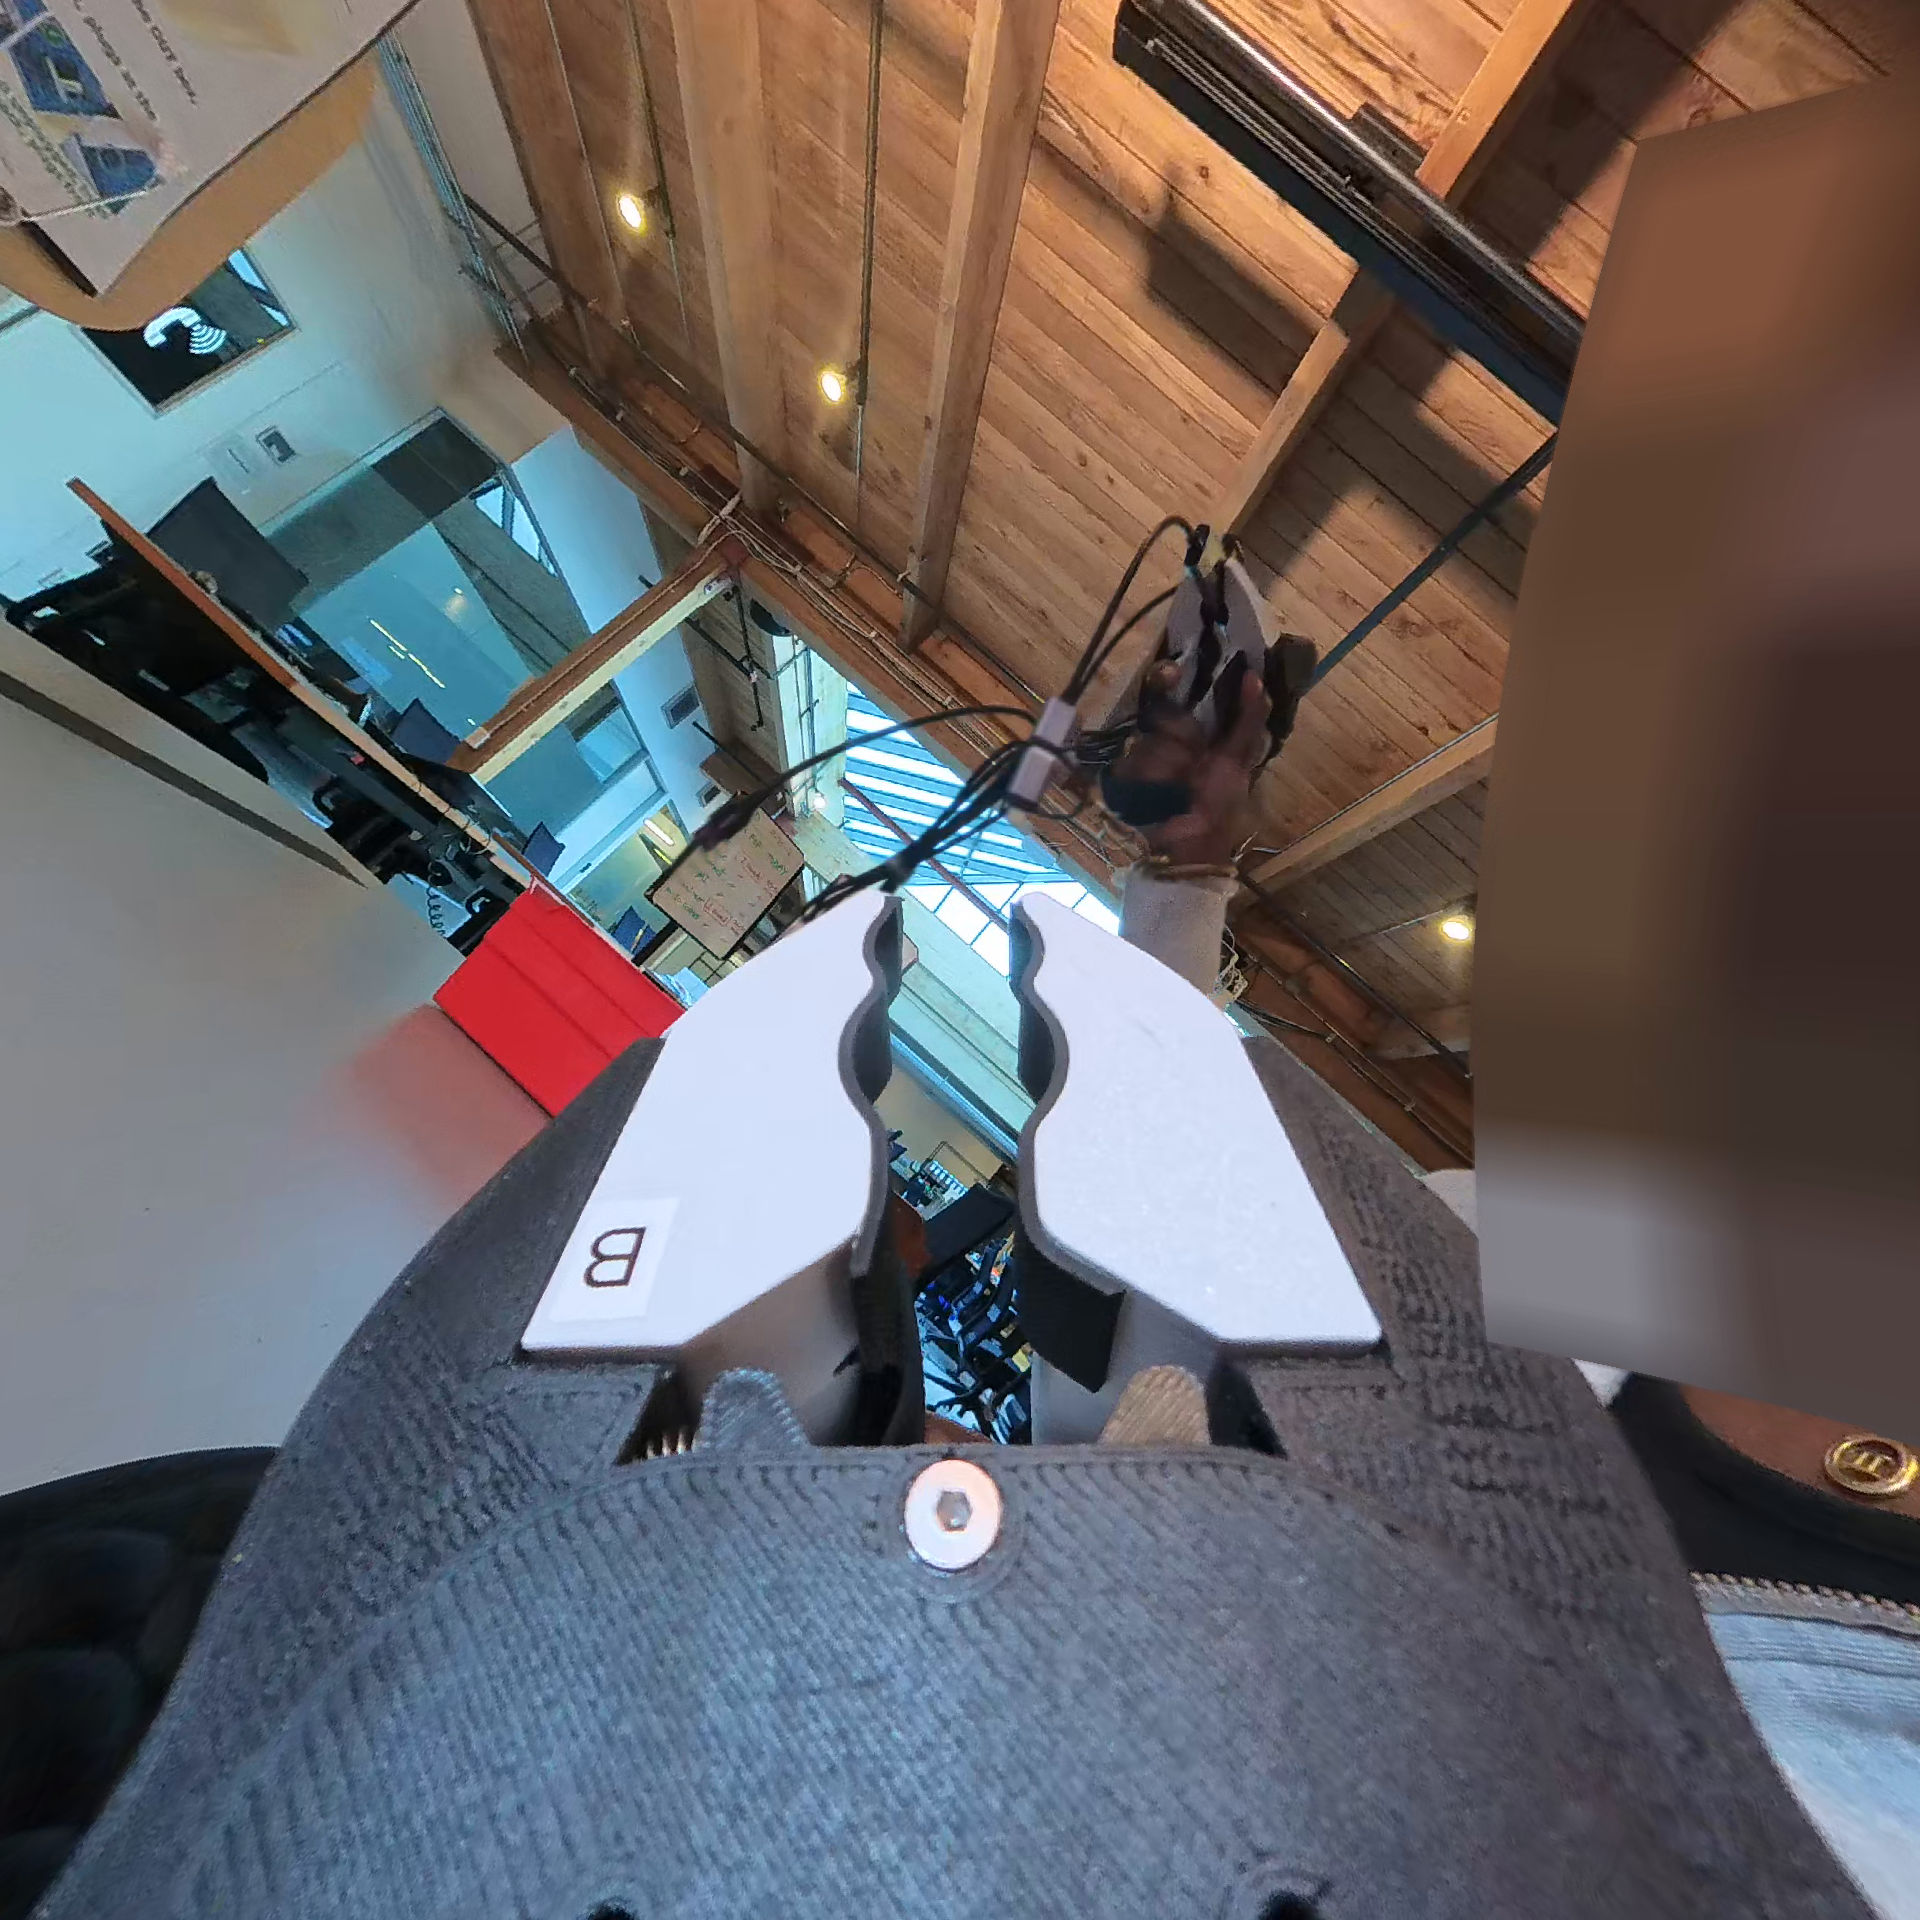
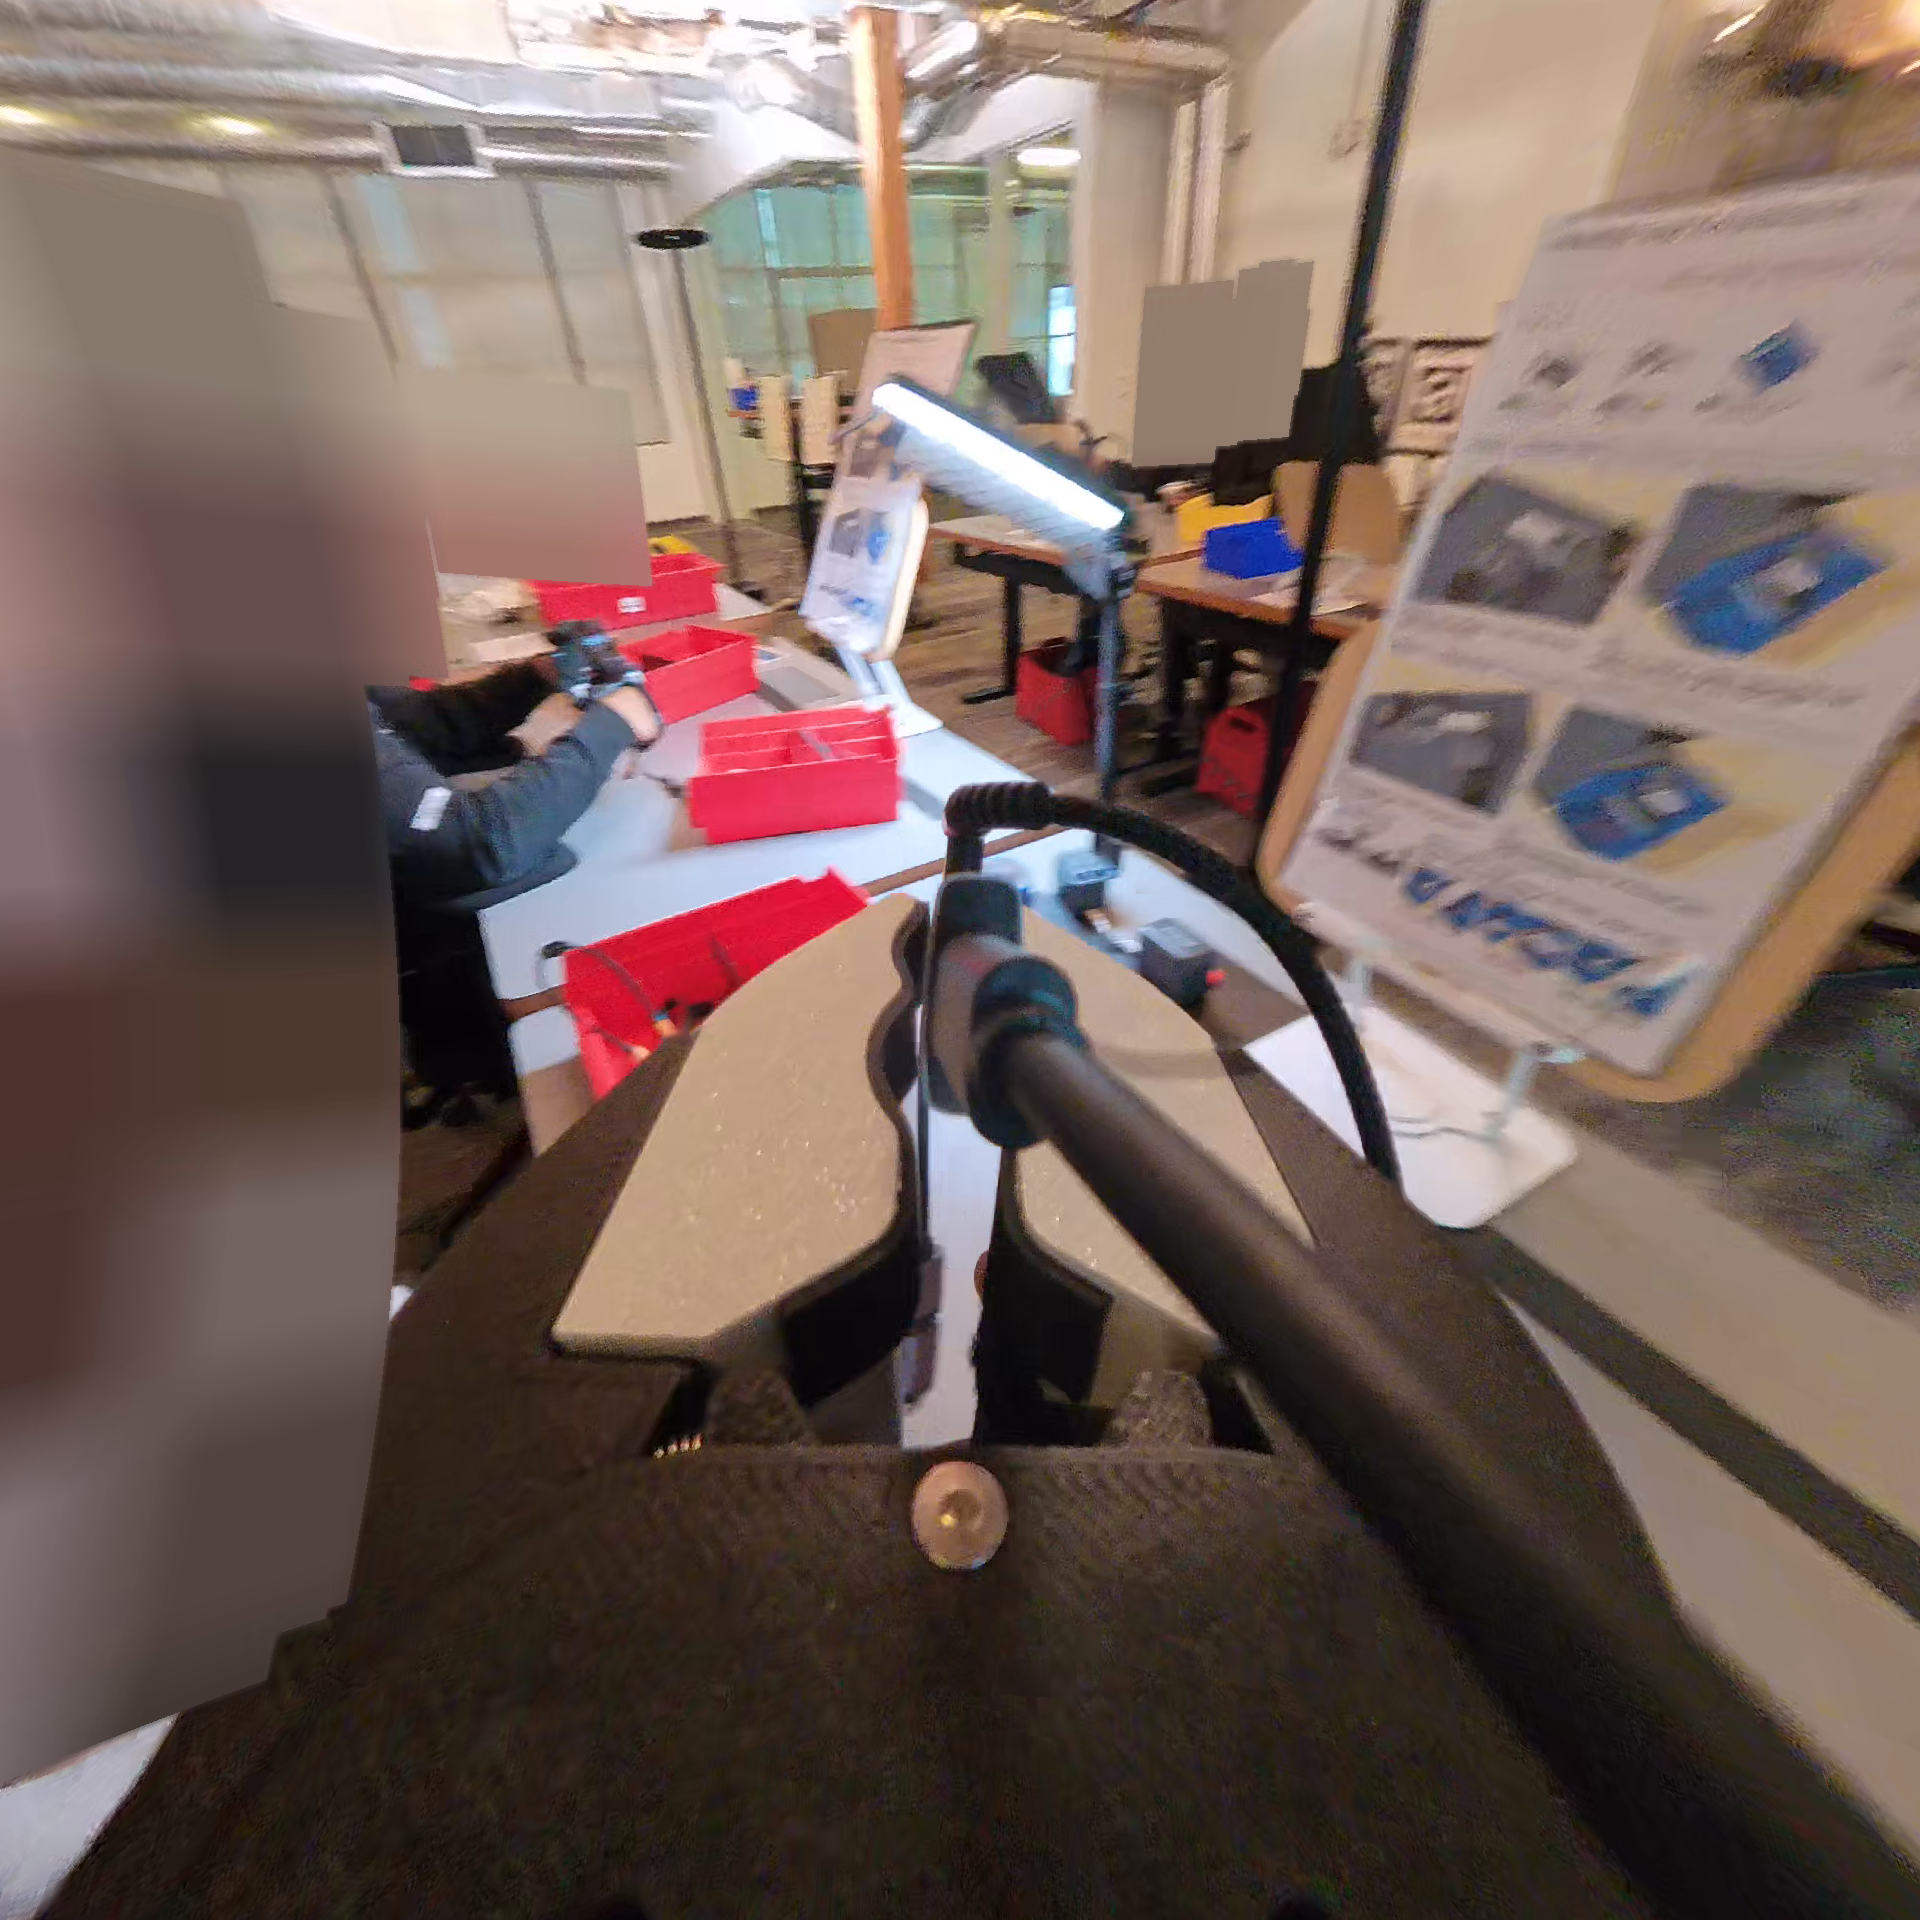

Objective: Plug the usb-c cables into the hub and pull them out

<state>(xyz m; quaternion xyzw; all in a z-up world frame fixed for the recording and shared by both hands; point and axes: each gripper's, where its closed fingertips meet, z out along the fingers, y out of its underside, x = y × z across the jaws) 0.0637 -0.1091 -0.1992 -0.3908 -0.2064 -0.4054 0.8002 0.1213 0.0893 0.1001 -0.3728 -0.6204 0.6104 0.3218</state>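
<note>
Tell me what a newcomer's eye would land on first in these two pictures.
In the left wrist view, the left gripper points up at a wooden ceiling, its fingers apart and empty. Beyond it the right gripper, raised in a hand, clamps a bundle of black cables that dangle from it. In the right wrist view, a thick black cable sits between the fingers, above a table with red bins.

My left gripper (image 1: 951,914) points up at the ceiling, fingers parted; right gripper (image 2: 961,925) raised high, pinching tight.
</note>
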